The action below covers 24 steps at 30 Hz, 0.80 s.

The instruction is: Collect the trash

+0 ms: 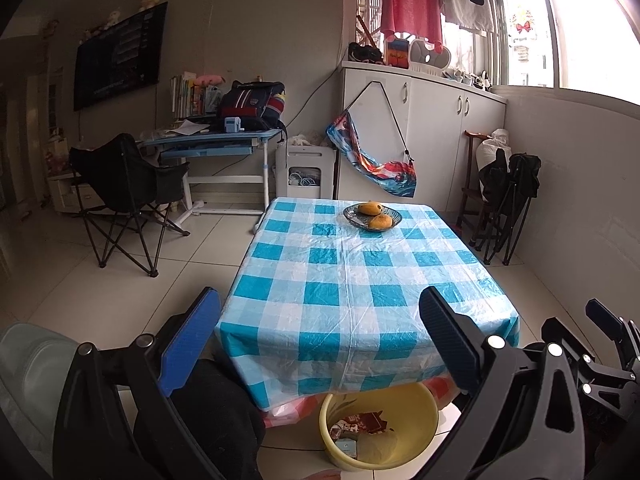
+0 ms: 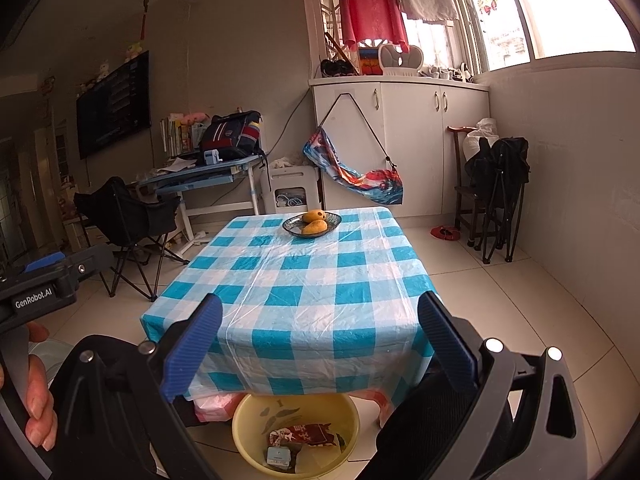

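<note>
Trash (image 1: 362, 426) sits in the yellow basin (image 1: 420, 408) on the floor, tucked just under the near edge of the checked surface (image 1: 340, 280): a red wrapper, a small pale box and some crumpled paper, by the look of it. Left gripper (image 1: 320, 344) hangs above the near edge with its jaws spread wide, nothing between them, and a dark-clad knee sits just beside the basin on that side. One worry is that low overhang of plastic cloth, since a reach into the basin could snag it and drag the bowl of fruit (image 1: 373, 216) at the far end. Across to the right gripper (image 2: 320, 348), jaws also spread and empty, held close to its partner; the two frames look near enough to knock together on a shared dive. No loose scraps show on the surface, so the collecting looks about done.
</note>
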Each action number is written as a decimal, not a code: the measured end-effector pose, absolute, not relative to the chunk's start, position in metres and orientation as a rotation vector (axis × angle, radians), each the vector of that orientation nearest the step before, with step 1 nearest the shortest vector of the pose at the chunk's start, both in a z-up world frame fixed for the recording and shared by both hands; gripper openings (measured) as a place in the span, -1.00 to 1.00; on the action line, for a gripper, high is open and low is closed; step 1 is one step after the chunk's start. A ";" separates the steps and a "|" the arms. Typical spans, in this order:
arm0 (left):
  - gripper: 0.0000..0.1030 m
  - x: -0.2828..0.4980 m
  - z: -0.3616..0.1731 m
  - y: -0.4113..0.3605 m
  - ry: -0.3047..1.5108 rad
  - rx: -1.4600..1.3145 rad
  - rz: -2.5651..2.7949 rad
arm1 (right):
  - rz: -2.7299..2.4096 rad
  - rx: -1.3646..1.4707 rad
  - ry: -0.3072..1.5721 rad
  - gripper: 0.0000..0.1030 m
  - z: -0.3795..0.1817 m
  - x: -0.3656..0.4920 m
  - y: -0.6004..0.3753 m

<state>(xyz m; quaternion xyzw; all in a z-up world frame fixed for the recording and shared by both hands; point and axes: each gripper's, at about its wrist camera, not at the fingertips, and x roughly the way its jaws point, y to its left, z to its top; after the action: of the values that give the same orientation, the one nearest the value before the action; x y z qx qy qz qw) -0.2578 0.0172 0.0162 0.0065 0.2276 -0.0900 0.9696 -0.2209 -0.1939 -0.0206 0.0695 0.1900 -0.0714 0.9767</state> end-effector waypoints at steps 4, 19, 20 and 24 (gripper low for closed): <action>0.87 -0.261 0.017 0.017 0.456 0.018 -0.181 | -0.145 0.139 0.383 0.83 -0.021 -0.221 -0.194; 0.87 -0.264 0.019 0.017 0.456 0.029 -0.175 | -0.144 0.140 0.389 0.84 -0.020 -0.222 -0.193; 0.87 -0.264 0.019 0.017 0.455 0.030 -0.175 | -0.144 0.140 0.390 0.84 -0.021 -0.223 -0.193; 0.87 -0.266 0.021 0.018 0.454 0.031 -0.175 | -0.145 0.141 0.396 0.84 -0.022 -0.223 -0.194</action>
<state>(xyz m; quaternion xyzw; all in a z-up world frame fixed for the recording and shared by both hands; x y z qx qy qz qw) -0.2655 0.0175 0.0209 0.0152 0.2248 -0.0866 0.9704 -0.2233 -0.1937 -0.0220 0.0697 0.1961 -0.0720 0.9754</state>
